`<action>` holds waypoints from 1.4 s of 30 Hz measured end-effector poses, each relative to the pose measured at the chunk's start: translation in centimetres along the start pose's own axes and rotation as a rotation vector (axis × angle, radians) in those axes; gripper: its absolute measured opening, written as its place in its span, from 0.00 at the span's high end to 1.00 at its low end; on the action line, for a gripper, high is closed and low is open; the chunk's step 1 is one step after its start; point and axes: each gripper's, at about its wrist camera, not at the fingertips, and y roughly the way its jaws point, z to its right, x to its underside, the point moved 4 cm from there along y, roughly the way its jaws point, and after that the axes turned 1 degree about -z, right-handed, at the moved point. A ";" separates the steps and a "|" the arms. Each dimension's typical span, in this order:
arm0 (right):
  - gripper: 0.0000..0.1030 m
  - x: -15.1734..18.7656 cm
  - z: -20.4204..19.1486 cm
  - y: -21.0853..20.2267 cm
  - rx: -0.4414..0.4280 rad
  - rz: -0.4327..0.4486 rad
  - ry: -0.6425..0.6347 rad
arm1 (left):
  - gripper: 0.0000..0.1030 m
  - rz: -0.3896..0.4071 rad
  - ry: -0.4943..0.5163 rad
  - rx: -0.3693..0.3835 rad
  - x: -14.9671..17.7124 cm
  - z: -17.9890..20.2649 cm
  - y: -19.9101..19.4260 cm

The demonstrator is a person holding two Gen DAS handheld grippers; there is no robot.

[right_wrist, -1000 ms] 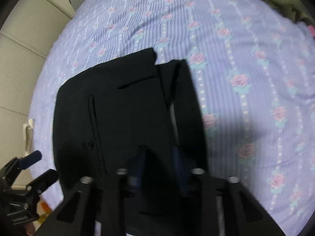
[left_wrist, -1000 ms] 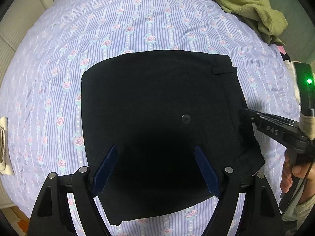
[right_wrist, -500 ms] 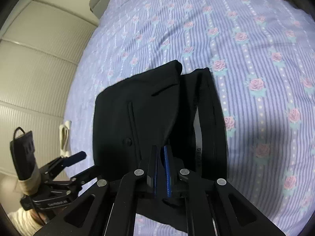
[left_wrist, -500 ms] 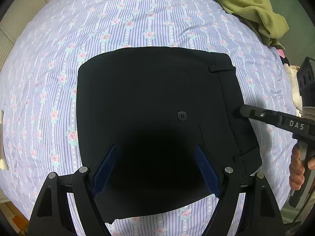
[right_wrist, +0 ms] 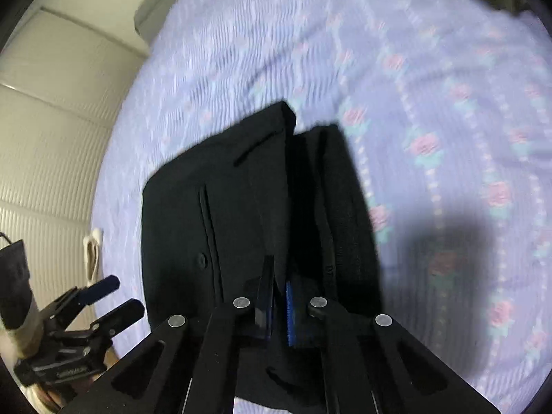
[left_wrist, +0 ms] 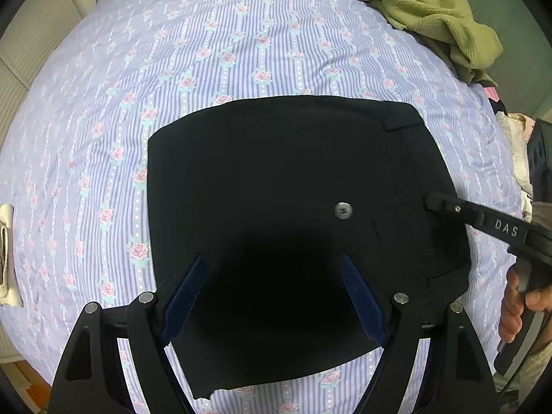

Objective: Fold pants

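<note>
The left gripper (left_wrist: 272, 293) is held wide open, pointed steeply downward; the right gripper (right_wrist: 279, 305) is closed.

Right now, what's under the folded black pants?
The folded black pants lie flat on the purple striped bedsheet with pink roses, which shows all around them. Anything else beneath the cloth is covered.

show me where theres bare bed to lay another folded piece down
The widest bare sheet runs beyond the folded black pants, left of the green garment. A free strip lies left of the pants, up to the cream item at the bed edge. The right side is crowded: the right gripper sits on the waistband and clothes pile behind it.
</note>
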 end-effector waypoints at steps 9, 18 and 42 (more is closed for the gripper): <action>0.42 0.4 1.7 -0.1 0.295 0.031 -0.066 | 0.22 -0.026 -0.023 -0.036 1.5 -1.4 0.9; 0.22 1.7 2.9 2.3 0.213 -0.064 -0.031 | 0.22 -0.028 -0.071 -0.097 2.9 -4.5 1.2; 0.62 3.5 3.9 3.1 -0.108 -0.116 0.204 | 0.22 -0.012 -0.090 0.003 2.9 -6.3 1.7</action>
